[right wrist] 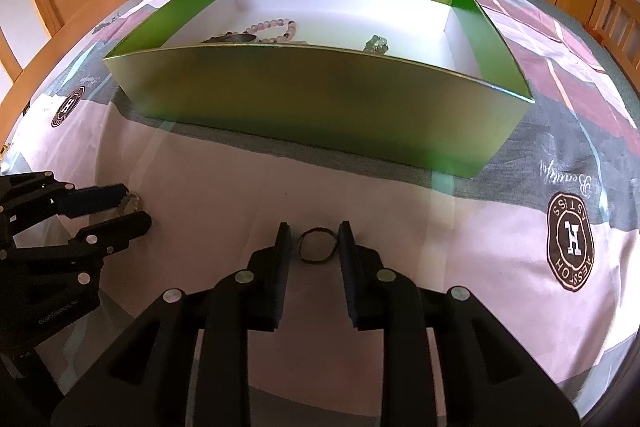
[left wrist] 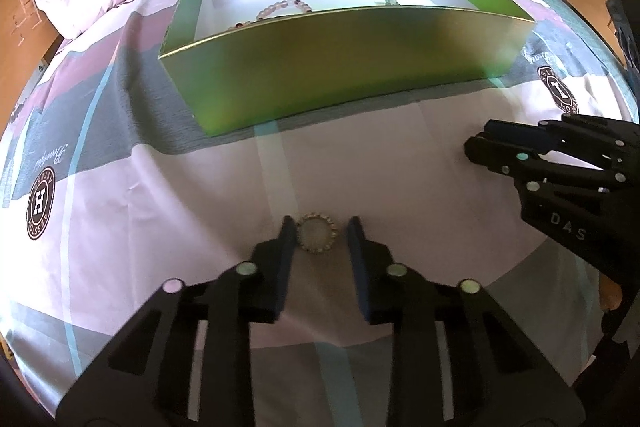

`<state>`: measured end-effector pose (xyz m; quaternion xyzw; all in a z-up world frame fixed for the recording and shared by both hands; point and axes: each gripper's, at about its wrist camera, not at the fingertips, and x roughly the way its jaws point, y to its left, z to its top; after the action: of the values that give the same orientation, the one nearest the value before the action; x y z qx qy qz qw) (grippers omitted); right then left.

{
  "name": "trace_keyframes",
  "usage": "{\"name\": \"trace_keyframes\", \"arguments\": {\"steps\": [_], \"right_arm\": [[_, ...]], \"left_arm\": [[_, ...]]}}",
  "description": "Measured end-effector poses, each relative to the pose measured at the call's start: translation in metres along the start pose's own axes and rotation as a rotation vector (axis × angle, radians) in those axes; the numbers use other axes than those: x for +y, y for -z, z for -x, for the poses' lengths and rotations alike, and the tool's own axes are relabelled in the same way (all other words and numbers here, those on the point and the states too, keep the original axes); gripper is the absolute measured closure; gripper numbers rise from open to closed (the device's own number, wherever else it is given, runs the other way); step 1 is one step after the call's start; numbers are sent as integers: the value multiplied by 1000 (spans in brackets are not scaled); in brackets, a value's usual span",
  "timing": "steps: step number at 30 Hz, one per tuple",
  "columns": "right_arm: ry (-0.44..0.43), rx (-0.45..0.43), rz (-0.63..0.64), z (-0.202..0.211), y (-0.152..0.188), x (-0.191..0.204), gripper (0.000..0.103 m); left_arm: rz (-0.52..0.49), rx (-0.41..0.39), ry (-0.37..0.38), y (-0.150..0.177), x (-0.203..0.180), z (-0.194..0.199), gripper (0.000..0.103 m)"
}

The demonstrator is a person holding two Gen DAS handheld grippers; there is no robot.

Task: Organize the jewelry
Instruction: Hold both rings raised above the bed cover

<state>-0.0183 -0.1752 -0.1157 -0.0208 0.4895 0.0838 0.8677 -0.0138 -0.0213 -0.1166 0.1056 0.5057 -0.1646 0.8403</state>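
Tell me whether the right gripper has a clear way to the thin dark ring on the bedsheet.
Probably yes. The right gripper already straddles the thin dark ring, one finger on each side, pads not visibly pressing it. Nothing lies between them, and the green box sits farther back.

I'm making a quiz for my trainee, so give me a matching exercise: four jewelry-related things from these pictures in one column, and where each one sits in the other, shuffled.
Things:
1. round beaded gold ring
2. thin dark loop band
3. pale pink bead bracelet
4. shiny green cardboard box

Places:
A. inside the box, on its white floor
B. between the fingers of the left hand-held gripper
C. on the patterned bedsheet, beyond both grippers
D. between the fingers of the right hand-held gripper

Pairs: 1-B, 2-D, 3-A, 4-C
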Motion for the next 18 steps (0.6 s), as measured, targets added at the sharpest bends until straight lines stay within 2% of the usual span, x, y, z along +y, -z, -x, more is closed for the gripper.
{"name": "trace_keyframes", "arguments": {"steps": [2,9,18], "right_arm": [[-12,-4,0,1,-1,1,82],[-20,-24,-6,5,-2,1,82],[-18,-29,-16,7,-1,1,82]], "left_arm": [[2,-3,-1,0,0,1,82],[29,-45,-24,0,5,9,82],[18,-38,-43,1,1,7,82]]}}
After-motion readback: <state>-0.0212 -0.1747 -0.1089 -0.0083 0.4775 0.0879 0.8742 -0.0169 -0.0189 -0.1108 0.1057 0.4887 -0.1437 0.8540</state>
